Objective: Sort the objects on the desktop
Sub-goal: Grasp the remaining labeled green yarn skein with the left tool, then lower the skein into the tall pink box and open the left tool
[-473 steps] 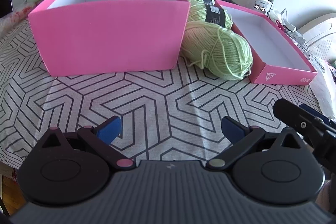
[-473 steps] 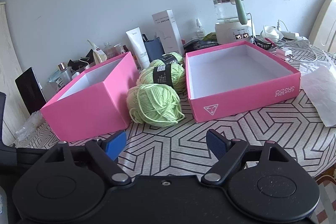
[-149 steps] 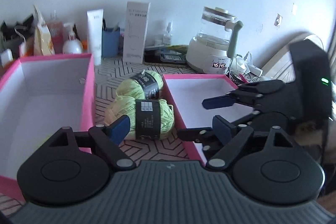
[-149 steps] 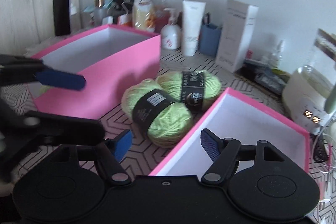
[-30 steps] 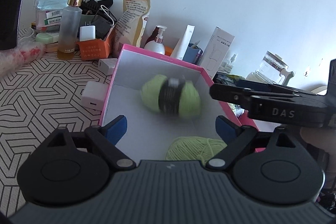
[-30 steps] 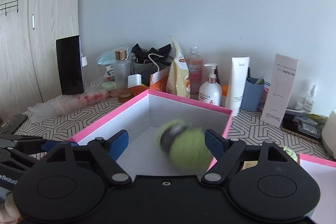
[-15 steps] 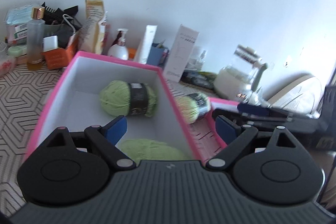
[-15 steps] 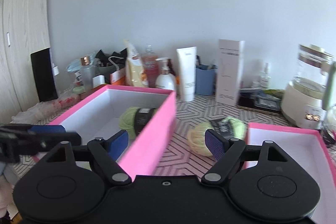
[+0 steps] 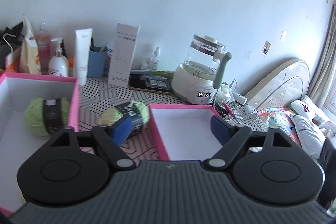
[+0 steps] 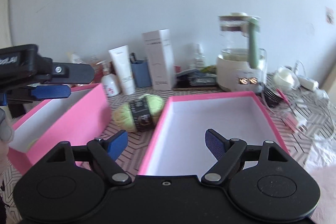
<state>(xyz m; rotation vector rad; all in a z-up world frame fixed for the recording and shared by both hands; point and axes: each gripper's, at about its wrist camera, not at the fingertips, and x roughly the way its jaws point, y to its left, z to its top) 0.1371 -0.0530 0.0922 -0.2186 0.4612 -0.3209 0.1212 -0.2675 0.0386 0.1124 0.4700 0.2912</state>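
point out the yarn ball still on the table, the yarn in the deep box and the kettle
yarn ball on the table (image 10: 139,113), right wrist view, black label band
yarn in the deep box (image 9: 47,115), left wrist view, label band
kettle (image 9: 201,68), left wrist view, glass jug

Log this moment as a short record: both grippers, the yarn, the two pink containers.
left gripper: open, holding nothing
right gripper: open, holding nothing
yarn in deep pink box: one ball visible
yarn on table: one ball, between the two pink containers
shallow pink lid: nothing visible inside
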